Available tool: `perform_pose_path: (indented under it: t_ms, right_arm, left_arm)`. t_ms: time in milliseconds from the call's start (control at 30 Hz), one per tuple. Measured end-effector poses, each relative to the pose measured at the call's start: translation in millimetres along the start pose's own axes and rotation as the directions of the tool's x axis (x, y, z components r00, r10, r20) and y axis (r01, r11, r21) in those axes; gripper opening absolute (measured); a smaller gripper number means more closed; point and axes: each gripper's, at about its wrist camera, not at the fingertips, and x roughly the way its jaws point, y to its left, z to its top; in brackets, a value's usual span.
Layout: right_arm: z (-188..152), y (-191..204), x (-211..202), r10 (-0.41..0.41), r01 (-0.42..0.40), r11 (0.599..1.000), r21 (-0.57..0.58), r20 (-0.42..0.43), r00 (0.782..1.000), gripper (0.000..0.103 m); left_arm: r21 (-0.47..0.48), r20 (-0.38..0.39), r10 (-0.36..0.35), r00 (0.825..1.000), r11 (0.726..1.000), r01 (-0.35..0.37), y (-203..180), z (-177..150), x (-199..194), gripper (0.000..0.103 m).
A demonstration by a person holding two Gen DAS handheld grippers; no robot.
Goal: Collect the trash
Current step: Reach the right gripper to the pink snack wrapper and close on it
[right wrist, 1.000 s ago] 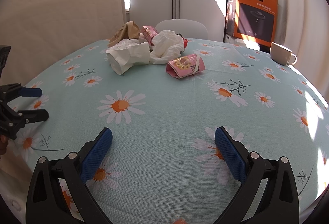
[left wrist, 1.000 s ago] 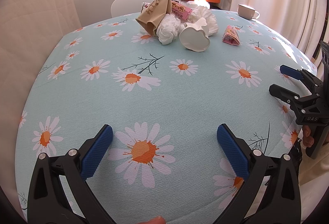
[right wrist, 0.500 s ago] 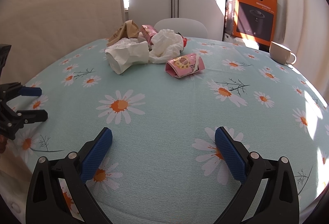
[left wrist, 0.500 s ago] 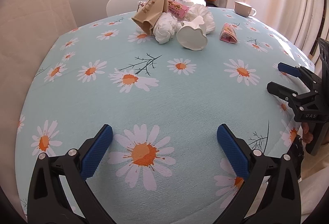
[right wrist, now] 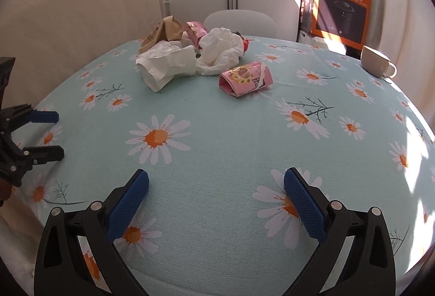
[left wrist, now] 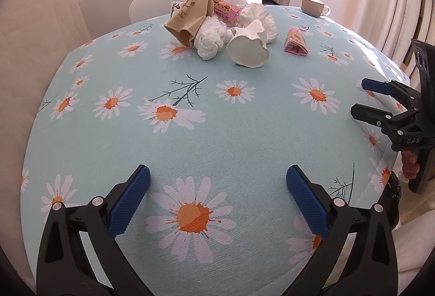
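Barely anything has shifted on the daisy-print bench (left wrist: 190, 138) over the last second: the left wrist view has tipped slightly, so the heap of rubbish sits a touch lower and the orange carton (right wrist: 342, 5) behind rises further out of the top edge, while the right wrist view is almost unchanged. That suggests the collecting has not begun; both tools hover over the near edge, well apart from the litter.

The rubbish lies bunched at the far side of the bench, in front of a white chair (right wrist: 239, 21). Largest is the brown paper bag (left wrist: 190, 17), lying on its side with its long axis running away from the left camera and its open mouth turned toward the near left. Beside it sits a crumpled white bag (right wrist: 220, 49), then a squashed white paper cup (left wrist: 248, 47), tipped over with its base facing the left camera and its torn rim pointing back into the pile. A wad of tissue (left wrist: 210, 39) rests between bag and cup. Smallest and most isolated is the pink snack wrapper (right wrist: 246, 78), its long axis roughly crosswise in the right view, open end to the left. A cream mug (right wrist: 376, 63) stands apart at the far right.

The left hand-held gripper (left wrist: 217, 188) is spread wide and carries nothing; the right hand-held gripper (right wrist: 216, 191) likewise gapes, empty.
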Motion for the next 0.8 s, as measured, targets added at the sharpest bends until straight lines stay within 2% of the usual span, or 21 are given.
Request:
perform_pose_path:
  t_ms: [100,167,300,433,500,800]
  right_arm:
    - [8.2,-6.9,1.4,0.036,-0.034,0.998,0.049,-0.028,0.999,0.096]
    - [14.5,-10.7,3.9,0.030,-0.027,0.997,0.078,-0.043,0.999,0.096]
    - [27.9,-12.0,7.7,-0.032,0.037,0.995,0.094,-0.054,0.998,0.096]
    - [44.8,-19.5,14.5,-0.057,0.067,0.985,0.157,-0.069,0.996,0.096]
    - [52.8,-23.0,20.0,-0.105,0.118,0.977,0.178,-0.083,0.991,0.096]
    - [88.0,-33.5,55.0,-0.193,0.218,0.950,0.224,-0.131,0.973,0.096]
  left_arm:
    - [0.028,0.020,0.012,1.000,1.000,-0.012,-1.3,4.5,-0.7,0.099]
    - [0.033,0.034,-0.012,0.999,0.999,0.011,-0.7,9.7,-3.7,0.098]
    - [0.037,0.079,-0.006,0.997,0.999,0.003,3.8,21.6,-10.0,0.099]
    - [0.030,0.111,-0.027,0.993,0.999,0.023,12.7,30.7,-13.7,0.099]
    - [0.035,0.121,-0.022,0.992,0.999,0.018,15.1,33.9,-14.8,0.099]
    - [-0.001,0.218,-0.035,0.975,0.999,0.036,37.4,45.3,-29.9,0.099]
